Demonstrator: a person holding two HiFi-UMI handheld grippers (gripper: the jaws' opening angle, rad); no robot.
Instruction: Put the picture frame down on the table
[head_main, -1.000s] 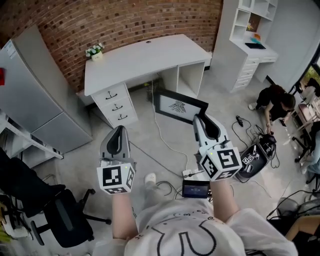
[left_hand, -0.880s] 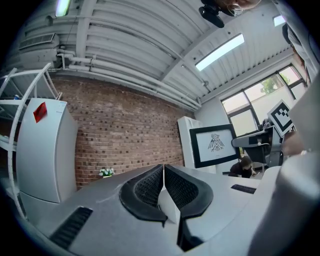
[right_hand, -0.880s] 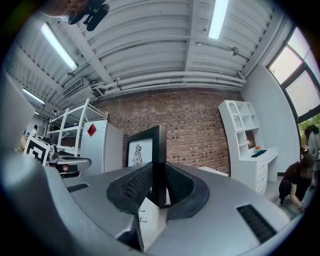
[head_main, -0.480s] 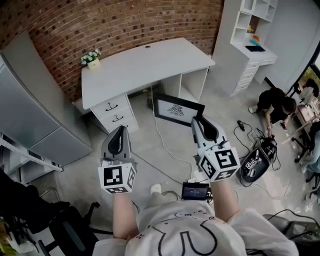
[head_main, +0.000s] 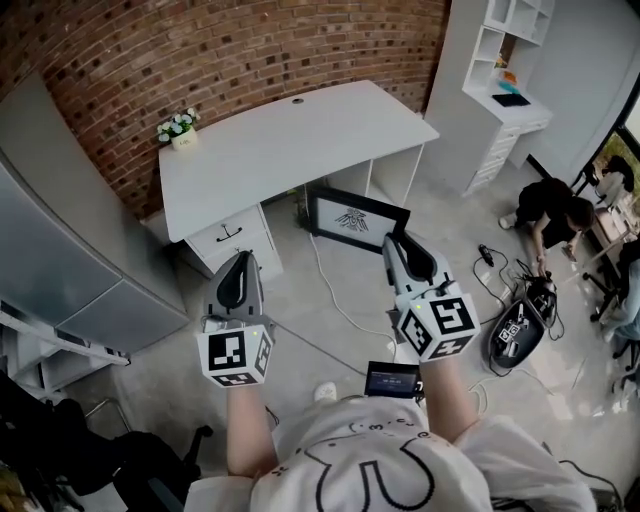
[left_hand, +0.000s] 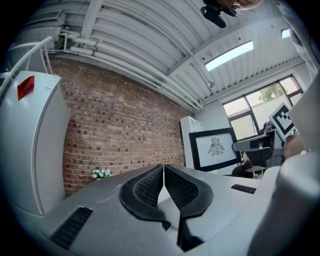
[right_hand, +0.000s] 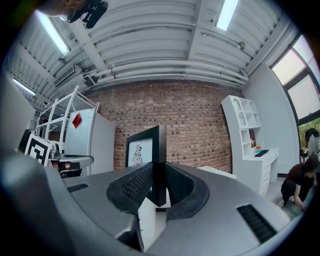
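Right gripper (head_main: 397, 243): jaws clamped on the black edge of the picture frame (head_main: 357, 218).
Right gripper view: frame edge upright between the ribbed pads (right_hand: 136, 184), bird print facing left; print side barely seen from here.
Left gripper (head_main: 240, 258): jaws pressed together at the tips, nothing between them.
Left gripper view: full face of the frame seen (left_hand: 214, 148), white mat and dark bird drawing, well to the right of the closed jaws; right gripper's marker cube at the far right edge.
Frame position: held in front of the white table (head_main: 300, 140), not on its top; in the head view, overlapping the table's open side and lower than its surface.
Head view only: whole table top, bare apart from a flower pot (head_main: 177, 128) at its back left corner; cables on the floor (head_main: 330, 290).
Background: brick wall (head_main: 230, 50) behind the table; white shelf unit (head_main: 500, 70) at the right; a crouched person (head_main: 550, 205) on the floor, also seen low at the right in the right gripper view.
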